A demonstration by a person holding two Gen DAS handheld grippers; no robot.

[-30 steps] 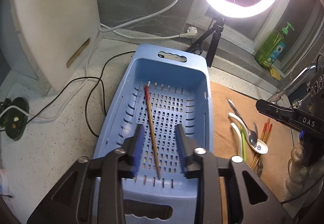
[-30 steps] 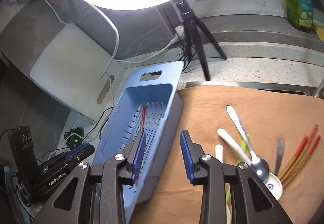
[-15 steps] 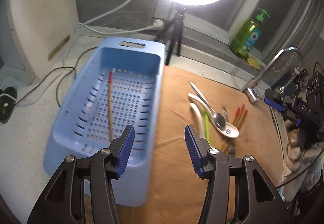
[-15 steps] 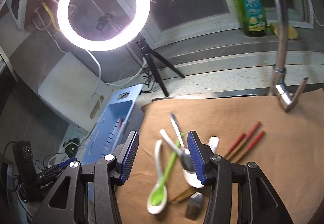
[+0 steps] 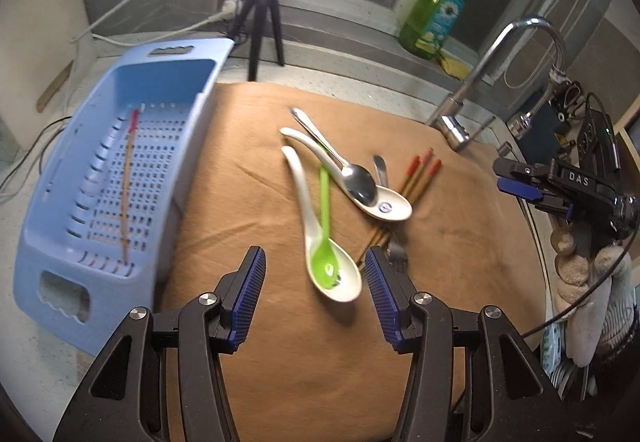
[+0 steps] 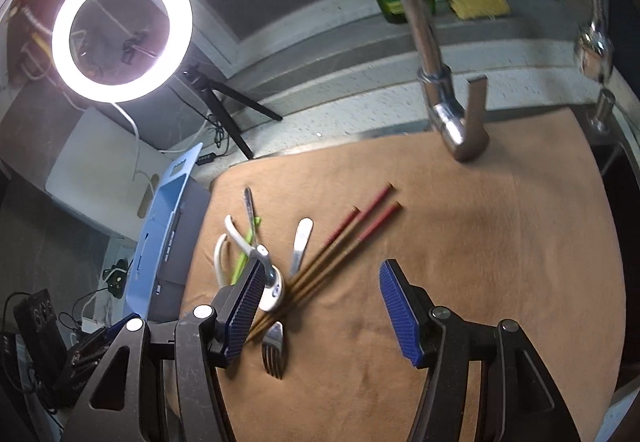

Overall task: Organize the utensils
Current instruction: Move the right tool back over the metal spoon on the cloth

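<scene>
A blue slotted basket (image 5: 200, 130) stands left of the brown cloth (image 5: 248, 170), with one red-tipped chopstick (image 5: 127, 186) lying in it. On the cloth lie a white spoon (image 5: 300, 186) with a green spoon (image 5: 325, 202) nested in it, a metal spoon (image 5: 356, 178) on a second white spoon (image 5: 394, 204), a fork (image 6: 274, 350) and three red-tipped chopsticks (image 6: 352, 230). My left gripper (image 5: 314, 252) hovers open over the green spoon's bowl, holding nothing. My right gripper (image 6: 323, 265) hangs above the chopsticks' lower ends. Its jaws are opening and its pads touch nothing.
A ring light on a tripod (image 5: 264, 2) stands behind the basket, with cables and a white board (image 5: 24, 42) to the left. A chrome faucet (image 6: 428, 62) arches over the cloth's far right. A green soap bottle (image 5: 436, 14) sits on the sill.
Both grippers swung right, away from the basket and out over the utensils on the cloth. Both sets of jaws stand wider than before.
</scene>
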